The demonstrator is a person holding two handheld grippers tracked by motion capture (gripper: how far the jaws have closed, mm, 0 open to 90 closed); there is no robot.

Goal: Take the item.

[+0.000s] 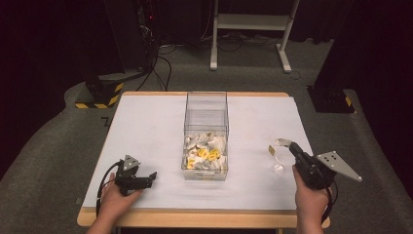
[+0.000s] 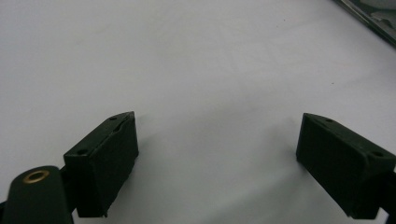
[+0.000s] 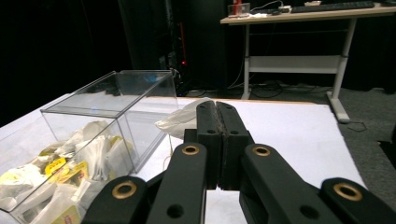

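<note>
While the left gripper (image 1: 152, 176) rests wide open and empty near the surface's (image 1: 146, 126) near-left corner, the box (image 1: 206, 127) stands mid-surface; by the right edge, the right gripper (image 1: 288, 145) pinches a teabag (image 1: 281, 143).

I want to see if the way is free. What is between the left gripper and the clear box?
Nothing: the high view shows bare white table between the left gripper and the clear box.
</note>
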